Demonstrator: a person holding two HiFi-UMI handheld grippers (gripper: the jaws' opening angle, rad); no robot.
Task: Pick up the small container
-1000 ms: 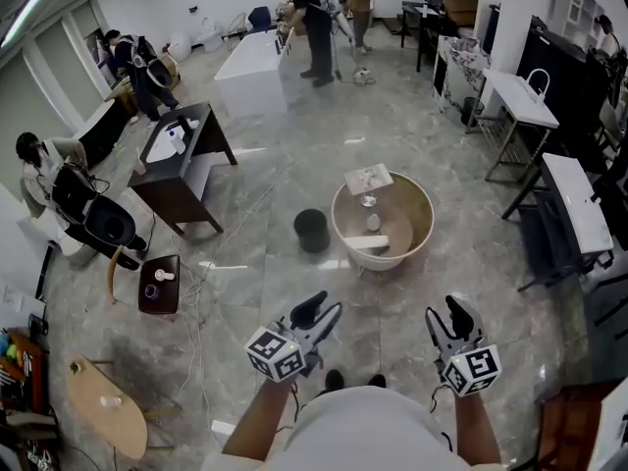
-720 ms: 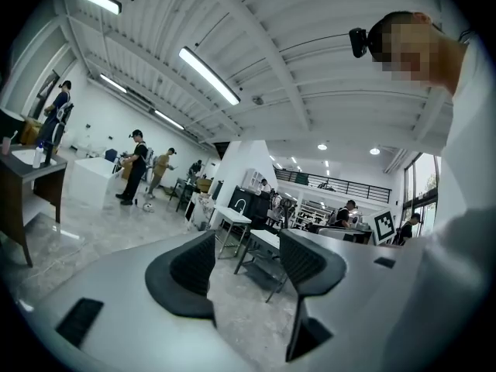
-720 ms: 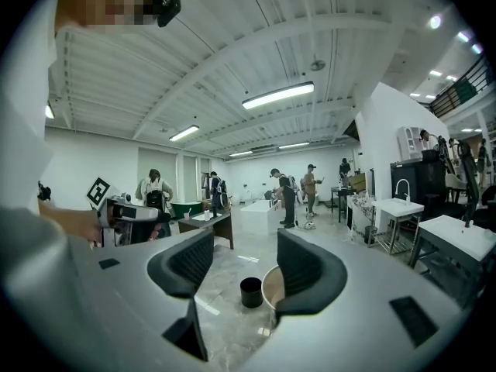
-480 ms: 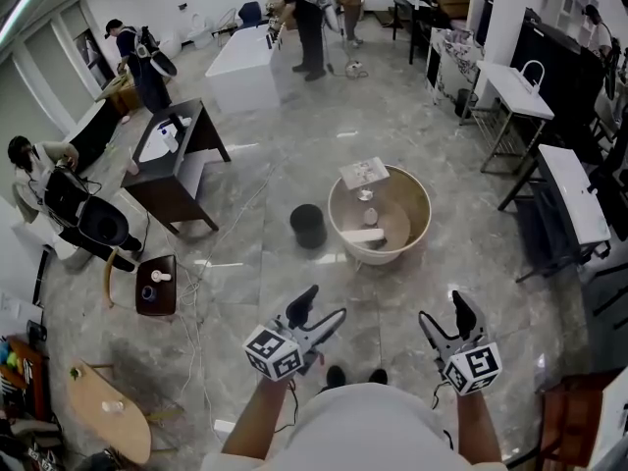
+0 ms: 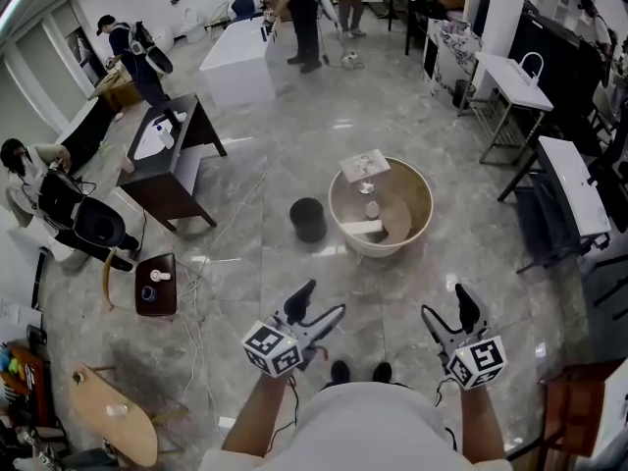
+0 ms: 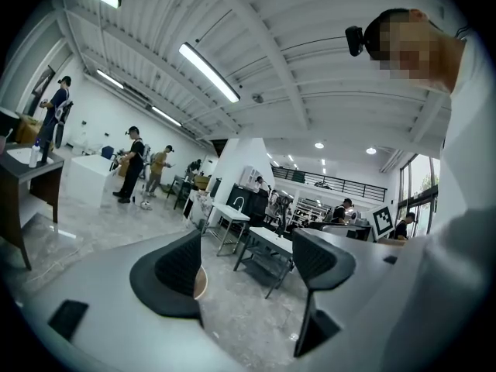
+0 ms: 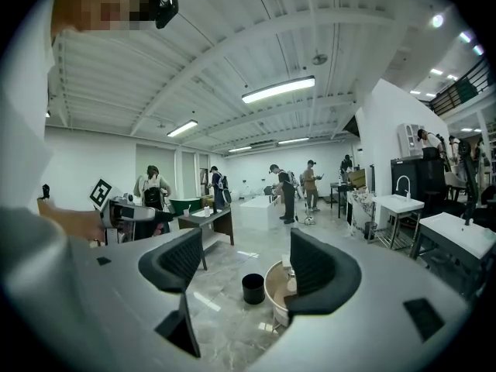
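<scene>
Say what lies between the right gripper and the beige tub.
Head view: only bare floor between the tub and the right gripper, whose empty jaws have just been opening.

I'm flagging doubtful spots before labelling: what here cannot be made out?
- Head view: items inside the round tub, too small to identify.
- Head view: black bin, inside too dark.
- Right gripper view: the round tub's right part, hidden behind a jaw.
- Left gripper view: tan sliver, the rest behind a jaw.

The floor (image 5: pixel 412 135) is grey marble with pale veins. The bucket (image 5: pixel 307 219) on it is black. The round tub (image 5: pixel 428 204) to its right is beige, with brown inside. The far bench (image 5: pixel 235 47) is white, the left bench (image 5: pixel 196 126) is dark brown, and the near left oval bench (image 5: pixel 123 425) is pale wood.
</scene>
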